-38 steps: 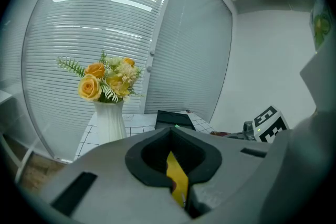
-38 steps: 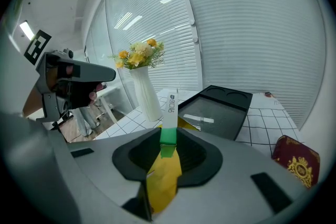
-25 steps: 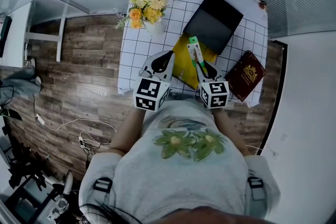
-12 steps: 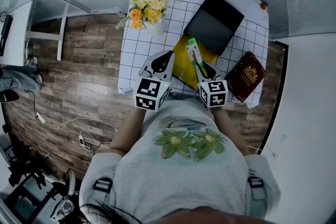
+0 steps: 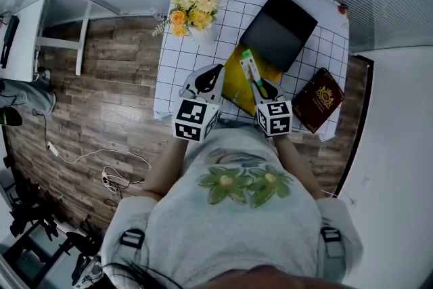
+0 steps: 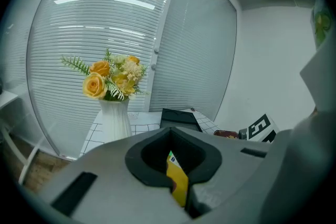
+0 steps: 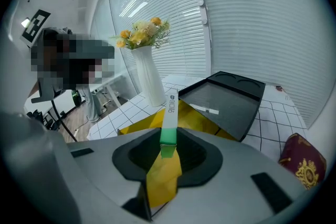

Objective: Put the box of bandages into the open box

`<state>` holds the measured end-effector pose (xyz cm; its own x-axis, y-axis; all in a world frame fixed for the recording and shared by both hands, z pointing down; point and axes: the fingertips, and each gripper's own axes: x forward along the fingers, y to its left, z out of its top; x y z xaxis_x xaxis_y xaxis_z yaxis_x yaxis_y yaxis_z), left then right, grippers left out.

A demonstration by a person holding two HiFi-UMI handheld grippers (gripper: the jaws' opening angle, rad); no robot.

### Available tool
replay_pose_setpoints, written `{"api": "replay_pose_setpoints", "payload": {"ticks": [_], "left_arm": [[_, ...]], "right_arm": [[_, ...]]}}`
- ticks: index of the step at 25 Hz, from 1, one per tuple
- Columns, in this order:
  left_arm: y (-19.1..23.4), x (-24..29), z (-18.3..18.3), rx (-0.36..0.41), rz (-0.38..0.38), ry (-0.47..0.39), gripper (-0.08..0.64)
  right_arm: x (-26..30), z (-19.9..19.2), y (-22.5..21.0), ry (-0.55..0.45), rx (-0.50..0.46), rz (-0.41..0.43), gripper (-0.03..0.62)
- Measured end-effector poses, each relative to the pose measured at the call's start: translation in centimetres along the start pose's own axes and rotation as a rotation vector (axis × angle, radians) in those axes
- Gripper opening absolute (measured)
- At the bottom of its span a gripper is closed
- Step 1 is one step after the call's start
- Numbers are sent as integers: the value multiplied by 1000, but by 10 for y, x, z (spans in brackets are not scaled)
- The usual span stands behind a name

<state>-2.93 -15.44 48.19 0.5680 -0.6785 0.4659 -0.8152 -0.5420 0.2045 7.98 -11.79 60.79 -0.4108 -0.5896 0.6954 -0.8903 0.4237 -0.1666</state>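
The box of bandages (image 5: 249,68), narrow, white with a green end, sticks out of my right gripper (image 5: 260,88) and hangs over the yellow open box (image 5: 233,82) at the table's near side. In the right gripper view the bandage box (image 7: 170,113) rises from between the jaws of that gripper (image 7: 167,153), with the yellow flaps (image 7: 202,119) below it. My left gripper (image 5: 214,75) sits at the yellow box's left edge. In the left gripper view a yellow flap (image 6: 177,180) stands in the narrow gap of the closed left gripper (image 6: 176,186).
A black tray-like box (image 5: 278,30) lies tilted behind the yellow box. A white vase of yellow flowers (image 5: 193,10) stands at the back left of the grid tablecloth (image 5: 177,71). A maroon box with gold print (image 5: 322,98) lies at the right edge.
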Motion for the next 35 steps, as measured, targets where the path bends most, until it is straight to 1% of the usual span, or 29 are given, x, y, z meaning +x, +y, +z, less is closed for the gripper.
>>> {"api": "replay_pose_setpoints", "payload": {"ticks": [8, 16, 35], "left_arm": [[2, -3, 0, 4, 4, 1, 6], [6, -6, -2, 3, 8, 5, 6], [13, -6, -4, 5, 8, 12, 6]], "right_arm": [[7, -3, 2, 31, -26, -9, 92], [13, -5, 3, 38, -39, -10, 92], [25, -16, -3, 76, -93, -56, 92]]}}
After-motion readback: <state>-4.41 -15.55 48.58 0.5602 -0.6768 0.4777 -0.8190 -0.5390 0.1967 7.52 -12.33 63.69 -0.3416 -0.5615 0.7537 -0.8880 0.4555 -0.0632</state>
